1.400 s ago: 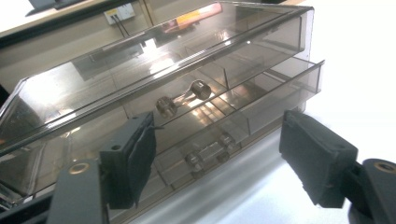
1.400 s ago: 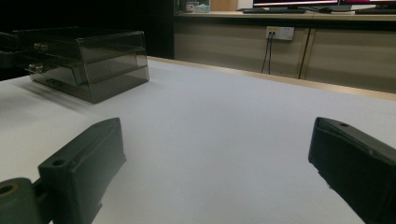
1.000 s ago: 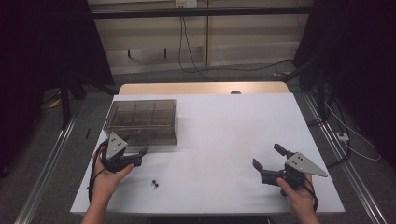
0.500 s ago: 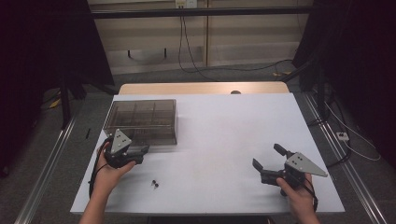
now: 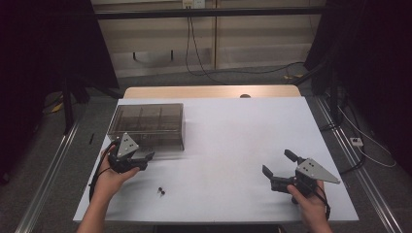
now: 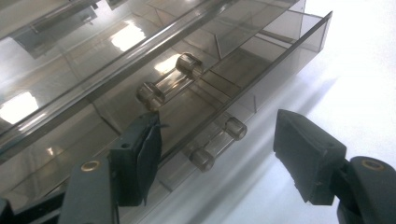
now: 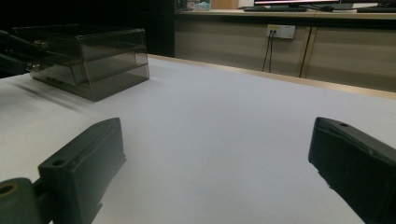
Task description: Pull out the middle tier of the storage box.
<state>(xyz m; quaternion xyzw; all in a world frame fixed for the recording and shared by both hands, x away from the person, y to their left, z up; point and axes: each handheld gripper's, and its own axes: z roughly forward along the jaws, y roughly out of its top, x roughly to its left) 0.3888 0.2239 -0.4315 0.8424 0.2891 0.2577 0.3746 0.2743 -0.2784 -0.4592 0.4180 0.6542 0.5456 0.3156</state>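
Centrally at the worktop's left half, a smoked clear drawer box (image 5: 148,124) is seen resting on the white worktop (image 5: 233,141), its front facing the person. Two clear cylindrical handles (image 6: 169,80) are made out on its drawer fronts in the left gripper view, one above the other, with divided compartments visible through the plastic. Just before the box, the left claw (image 5: 144,160) is held spread, its jaws set either side of the lower handle (image 6: 215,143) without touching it. Two small dark objects (image 5: 161,191) are seen lying on the worktop near the front edge, too small to identify. Well apart, at the right front, the right claw (image 5: 277,168) is held spread above bare worktop, pointed towards the box (image 7: 91,60).
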